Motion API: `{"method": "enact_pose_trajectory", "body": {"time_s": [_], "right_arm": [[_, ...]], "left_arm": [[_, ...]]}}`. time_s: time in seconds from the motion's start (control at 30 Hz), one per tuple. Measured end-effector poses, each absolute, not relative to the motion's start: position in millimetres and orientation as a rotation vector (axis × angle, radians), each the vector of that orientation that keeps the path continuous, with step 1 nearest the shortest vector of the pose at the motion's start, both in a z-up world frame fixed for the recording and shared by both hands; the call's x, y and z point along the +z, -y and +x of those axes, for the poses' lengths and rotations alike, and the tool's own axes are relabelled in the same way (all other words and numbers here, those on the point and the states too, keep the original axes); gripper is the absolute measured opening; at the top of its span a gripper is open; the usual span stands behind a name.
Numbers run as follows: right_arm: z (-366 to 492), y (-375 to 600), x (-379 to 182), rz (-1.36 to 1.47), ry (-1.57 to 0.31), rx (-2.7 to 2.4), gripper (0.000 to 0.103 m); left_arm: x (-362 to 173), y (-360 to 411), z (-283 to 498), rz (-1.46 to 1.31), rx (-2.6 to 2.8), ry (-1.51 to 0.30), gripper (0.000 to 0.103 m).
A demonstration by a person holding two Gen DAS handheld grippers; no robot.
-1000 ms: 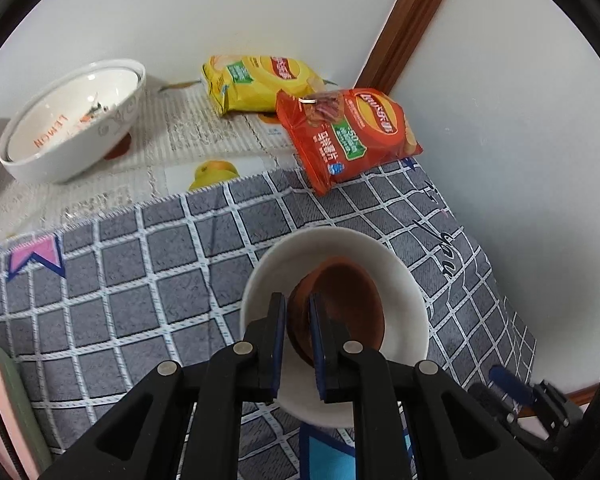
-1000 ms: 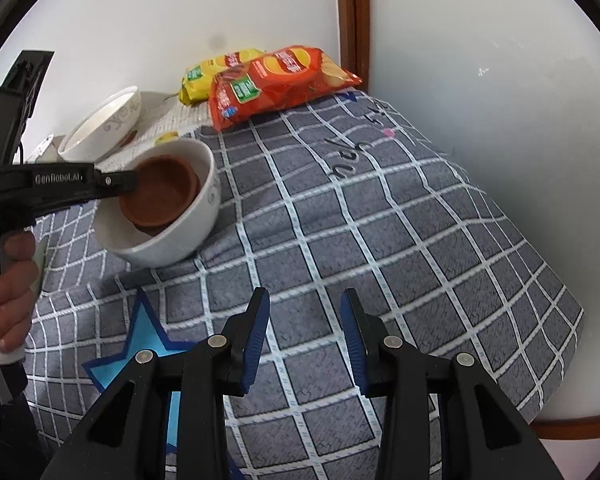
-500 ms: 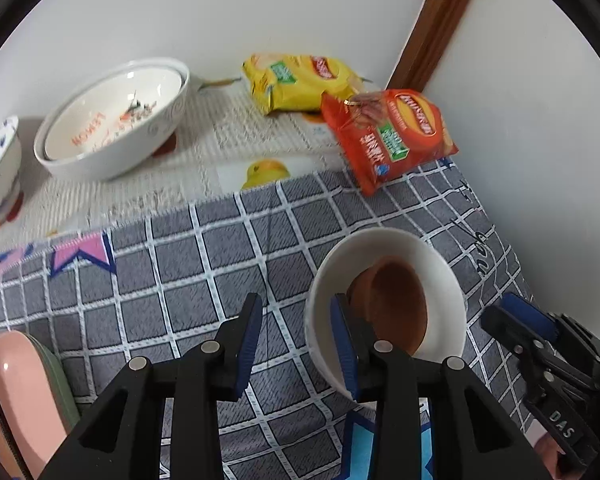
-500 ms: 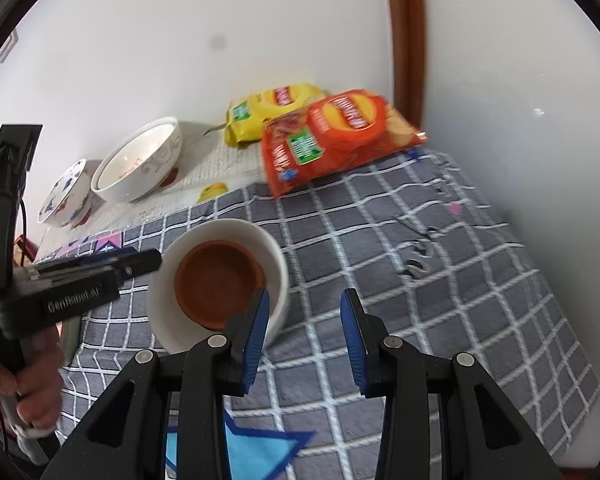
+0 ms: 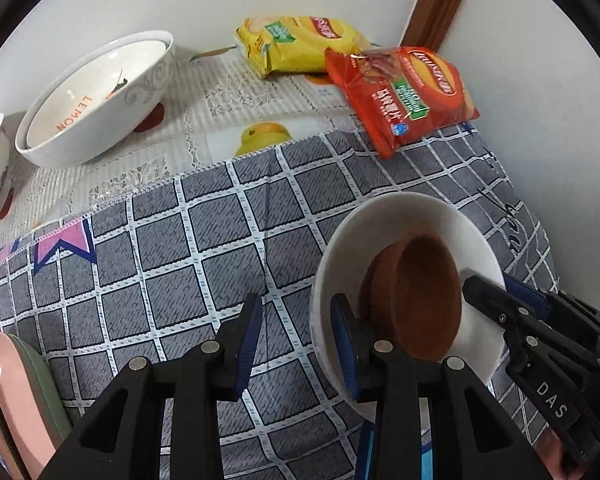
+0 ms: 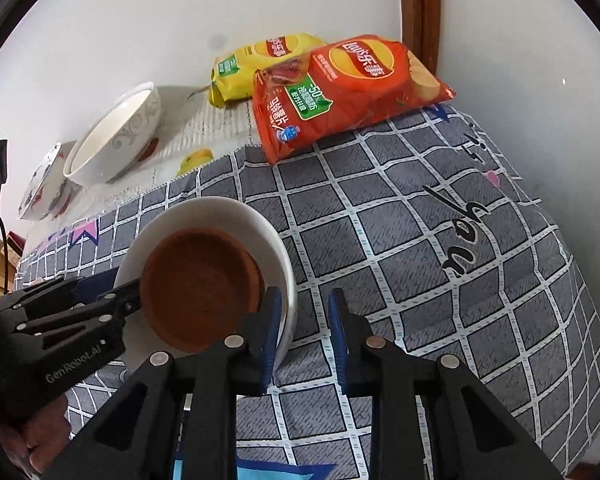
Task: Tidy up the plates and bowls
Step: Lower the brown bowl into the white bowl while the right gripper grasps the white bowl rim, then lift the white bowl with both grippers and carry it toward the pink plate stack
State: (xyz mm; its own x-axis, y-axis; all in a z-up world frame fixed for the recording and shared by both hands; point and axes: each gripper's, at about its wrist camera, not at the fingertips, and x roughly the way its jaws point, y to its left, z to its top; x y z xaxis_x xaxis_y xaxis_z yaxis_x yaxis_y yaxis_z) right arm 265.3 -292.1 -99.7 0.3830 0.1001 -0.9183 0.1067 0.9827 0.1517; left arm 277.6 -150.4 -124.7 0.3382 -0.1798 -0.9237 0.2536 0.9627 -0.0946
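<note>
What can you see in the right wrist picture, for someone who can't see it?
The open right gripper straddles the rim of a white bowl with a brown dish inside, on a grey checked cloth. An orange chip bag lies behind; the left gripper enters from the left.

Left wrist view: close above the checked cloth (image 5: 172,248), facing the wall corner, looking down steeply. Right wrist view: lower, from the opposite side, facing the same corner. Shared: white bowl (image 5: 356,240) (image 6: 276,248), both chip bags, each other's gripper.
</note>
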Motion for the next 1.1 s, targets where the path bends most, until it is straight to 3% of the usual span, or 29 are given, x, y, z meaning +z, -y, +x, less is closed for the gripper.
{"method": "enact_pose_trajectory", "body": {"time_s": [0.37,0.7,1.1], "right_arm": [[277,288,-114,0.154,-1.227,-0.02,0.024],[279,292,-117,0.151,-1.225,-0.015,0.033],[272,290,-114,0.145,-1.172,-0.022,0.034]], "left_arm": [[-136,154,283,0.093,-0.285,-1.211,0.034],[-138,155,283,0.079,-0.279,-1.192,0.032],[-141,155,281,0.012,-0.31,-1.2,0.014]]}}
